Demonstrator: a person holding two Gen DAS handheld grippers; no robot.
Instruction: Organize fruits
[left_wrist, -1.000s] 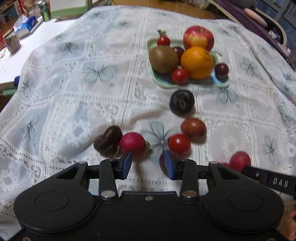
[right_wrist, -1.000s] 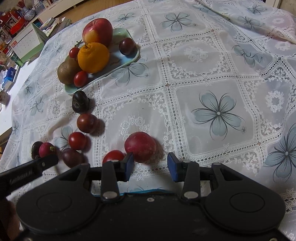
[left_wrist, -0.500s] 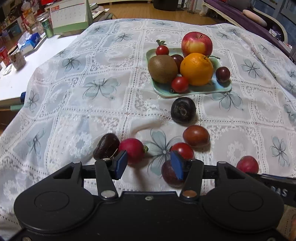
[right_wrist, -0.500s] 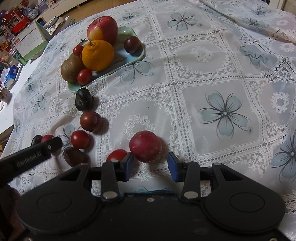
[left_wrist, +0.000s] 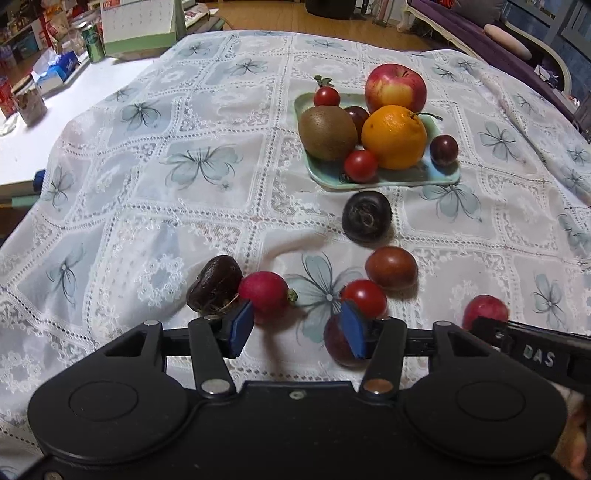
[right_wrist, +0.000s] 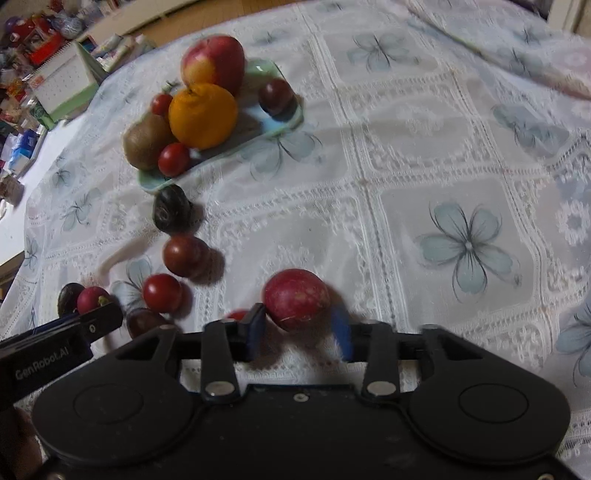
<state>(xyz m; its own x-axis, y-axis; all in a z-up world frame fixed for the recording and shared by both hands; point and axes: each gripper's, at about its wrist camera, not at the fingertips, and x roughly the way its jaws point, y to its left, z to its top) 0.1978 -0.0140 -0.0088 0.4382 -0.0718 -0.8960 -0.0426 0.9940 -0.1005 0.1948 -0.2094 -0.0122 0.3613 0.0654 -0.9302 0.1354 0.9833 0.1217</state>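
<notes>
Right gripper (right_wrist: 299, 334) jaws have just been closing around a red plum (right_wrist: 296, 298) without clearly pinching it, left gripper (left_wrist: 297, 326) open over loose fruit on the flowered lace tablecloth (left_wrist: 177, 177), green tray (left_wrist: 439, 179) piled with fruit beyond, cluttered shelves behind.

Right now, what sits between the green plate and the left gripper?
Left wrist view: a dark fruit, a brown one and a red tomato lie between plate and left gripper.
</notes>
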